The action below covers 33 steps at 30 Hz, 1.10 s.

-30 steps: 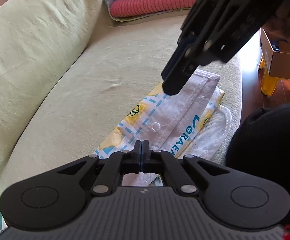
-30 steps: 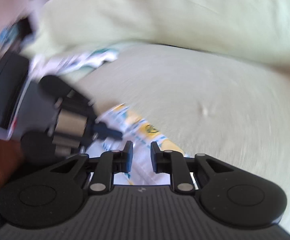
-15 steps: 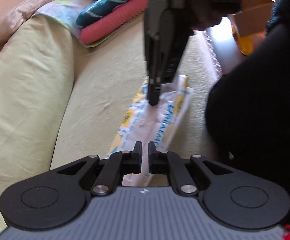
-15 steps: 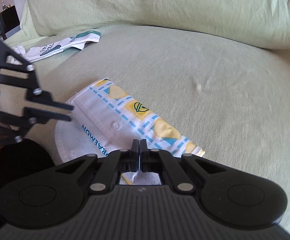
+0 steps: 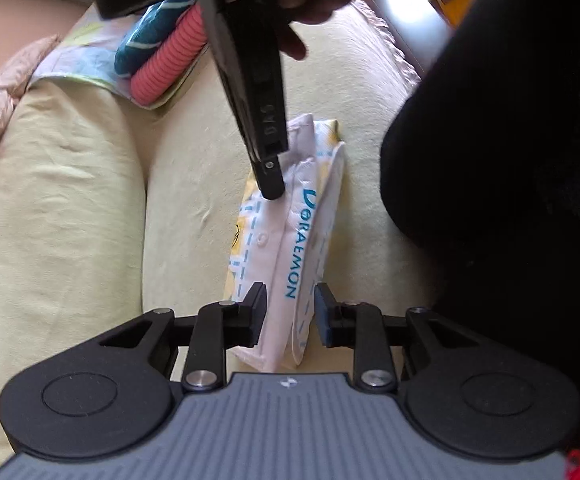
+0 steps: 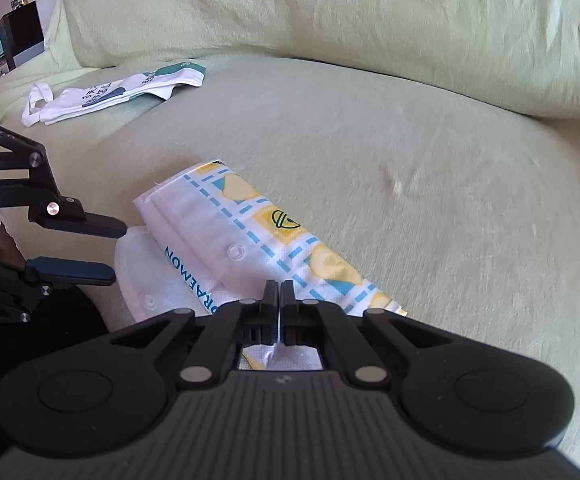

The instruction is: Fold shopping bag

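The bag (image 6: 250,240) looks like thin matt non-woven cloth with a fine dimpled texture, white with printed yellow and blue patches, and a small glossy plastic snap on it. The sofa (image 6: 410,160) is covered in soft, matt, pale green cloth with a slightly fuzzy nap. Both grippers, left (image 5: 290,312) and right (image 6: 279,308), are matt black plastic with ribbed grey bodies and shiny round metal pins. On the far side, a pink ribbed knit (image 5: 166,68) lies folded. Another white cloth bag (image 6: 106,92) lies far left.
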Available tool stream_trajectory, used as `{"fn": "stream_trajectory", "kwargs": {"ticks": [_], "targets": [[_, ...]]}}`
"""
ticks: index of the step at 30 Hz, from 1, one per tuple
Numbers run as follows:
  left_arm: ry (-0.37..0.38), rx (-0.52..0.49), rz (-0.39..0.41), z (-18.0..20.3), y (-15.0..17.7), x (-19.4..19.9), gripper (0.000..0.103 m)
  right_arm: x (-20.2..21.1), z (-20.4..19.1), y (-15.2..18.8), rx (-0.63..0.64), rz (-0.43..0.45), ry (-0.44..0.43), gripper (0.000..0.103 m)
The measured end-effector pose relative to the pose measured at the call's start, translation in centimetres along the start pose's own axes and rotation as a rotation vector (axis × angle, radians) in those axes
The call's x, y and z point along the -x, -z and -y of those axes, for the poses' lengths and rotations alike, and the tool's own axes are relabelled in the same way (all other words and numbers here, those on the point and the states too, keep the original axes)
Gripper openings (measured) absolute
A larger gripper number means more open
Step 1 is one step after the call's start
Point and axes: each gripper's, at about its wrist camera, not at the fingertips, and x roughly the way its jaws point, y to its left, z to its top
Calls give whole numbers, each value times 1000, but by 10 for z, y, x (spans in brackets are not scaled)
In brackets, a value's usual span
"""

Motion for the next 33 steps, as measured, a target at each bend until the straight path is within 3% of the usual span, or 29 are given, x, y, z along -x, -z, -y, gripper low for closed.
{"fn": "stream_trajectory", "kwargs": {"ticks": [5,8,13,18,23,28,33], "targets": [[71,-49,13,-3,0,-10,1,1,0,-1,-22,-15,-2,0],[34,-33,32,-7,2,-11,1,0,2,-2,-31,-27,-16,0],[-19,116,26,-21,-4,-24,1,-5,5,-12,0,-89,-42,0],[21,359,3,-47,-5,-42,3,-12,8,-20,58,-148,-83,0],[38,514,-14,-69,0,-55,4,-14,9,-22,90,-167,-110,0],[30,496,5,-69,2,-53,1,-14,7,-22,99,-171,-116,0],[84,427,84,-82,8,-31,15,-14,8,-25,110,-185,-124,0]]}}
